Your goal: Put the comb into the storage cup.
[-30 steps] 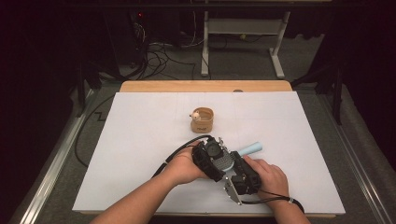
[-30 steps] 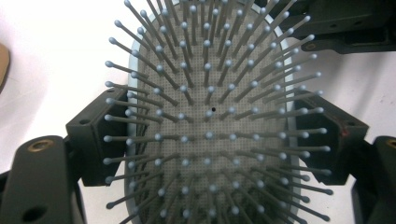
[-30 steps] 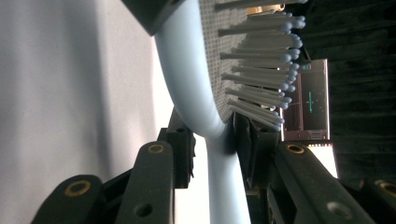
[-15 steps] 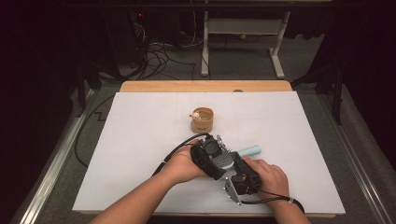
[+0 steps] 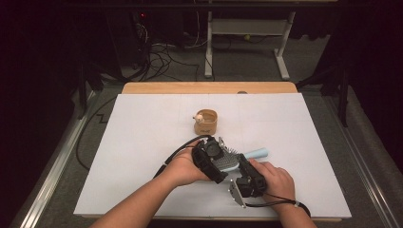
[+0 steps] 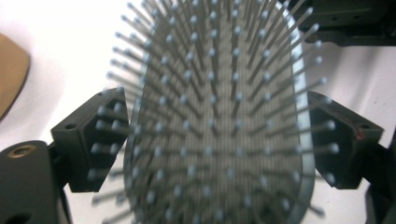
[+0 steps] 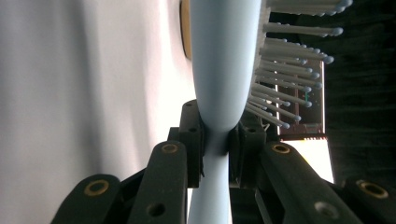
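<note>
A light blue hairbrush [image 5: 227, 161] with grey bristles is held above the white table sheet between both hands. Its handle [image 5: 257, 153] points right and away. My left gripper [image 5: 222, 159] straddles the wide brush head [image 6: 219, 116]. Its jaws have just been opening, and the pads [image 6: 100, 140] stand beside the rim with the head between them. My right gripper [image 5: 244, 165] is shut on the brush's narrow neck [image 7: 217, 135], with the pads pressing both sides. The bristles [image 7: 285, 93] stick out to the right in the right gripper view.
A small wooden cup [image 5: 206, 122] with a little pale figure on its rim stands on the white sheet [image 5: 142, 142], just beyond the hands. A wooden table edge [image 5: 209, 88] runs along the back. Cables and a metal stand lie on the floor behind.
</note>
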`<state>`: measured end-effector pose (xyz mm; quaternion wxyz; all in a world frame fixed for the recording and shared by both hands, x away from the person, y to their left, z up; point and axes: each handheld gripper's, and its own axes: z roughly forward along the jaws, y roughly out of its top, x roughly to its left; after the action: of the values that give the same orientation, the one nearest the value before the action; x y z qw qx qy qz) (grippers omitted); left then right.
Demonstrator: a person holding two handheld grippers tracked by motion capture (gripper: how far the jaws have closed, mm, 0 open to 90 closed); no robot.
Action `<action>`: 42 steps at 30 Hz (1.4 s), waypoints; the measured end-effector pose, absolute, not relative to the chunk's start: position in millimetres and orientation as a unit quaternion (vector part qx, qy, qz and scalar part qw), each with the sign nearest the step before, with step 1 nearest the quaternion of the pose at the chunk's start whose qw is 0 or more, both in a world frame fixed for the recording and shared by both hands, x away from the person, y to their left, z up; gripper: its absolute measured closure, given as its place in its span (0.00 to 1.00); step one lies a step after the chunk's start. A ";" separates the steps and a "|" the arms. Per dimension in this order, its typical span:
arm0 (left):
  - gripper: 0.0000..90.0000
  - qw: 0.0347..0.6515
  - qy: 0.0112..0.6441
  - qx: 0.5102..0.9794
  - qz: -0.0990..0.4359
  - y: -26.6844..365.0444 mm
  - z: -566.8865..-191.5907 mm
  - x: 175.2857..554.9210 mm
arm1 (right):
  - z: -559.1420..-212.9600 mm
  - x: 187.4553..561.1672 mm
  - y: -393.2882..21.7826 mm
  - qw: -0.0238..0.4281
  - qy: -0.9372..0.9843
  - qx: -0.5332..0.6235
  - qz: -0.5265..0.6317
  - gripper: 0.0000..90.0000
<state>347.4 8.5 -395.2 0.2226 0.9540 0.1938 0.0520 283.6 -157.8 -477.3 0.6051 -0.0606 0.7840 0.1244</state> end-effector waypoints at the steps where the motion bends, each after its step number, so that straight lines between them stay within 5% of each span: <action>1: 0.15 0.224 0.196 0.953 0.052 9.6 -395.1 347.6 | -476.9 284.0 -158.1 0.603 0.786 -0.061 0.122 0.87; 20: 0.06 0.245 0.197 0.947 0.069 47.7 -392.4 344.0 | -480.4 290.2 -167.8 0.601 0.791 -0.043 0.107 0.87; 42: 0.01 0.257 0.268 0.927 0.061 107.4 -418.7 352.3 | -481.3 292.1 -173.5 0.603 0.791 -0.033 0.094 0.87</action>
<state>352.3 107.4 -418.7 0.2565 0.9265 0.2682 0.0614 292.1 -173.5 -481.3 0.6033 -0.0328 0.7913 0.0937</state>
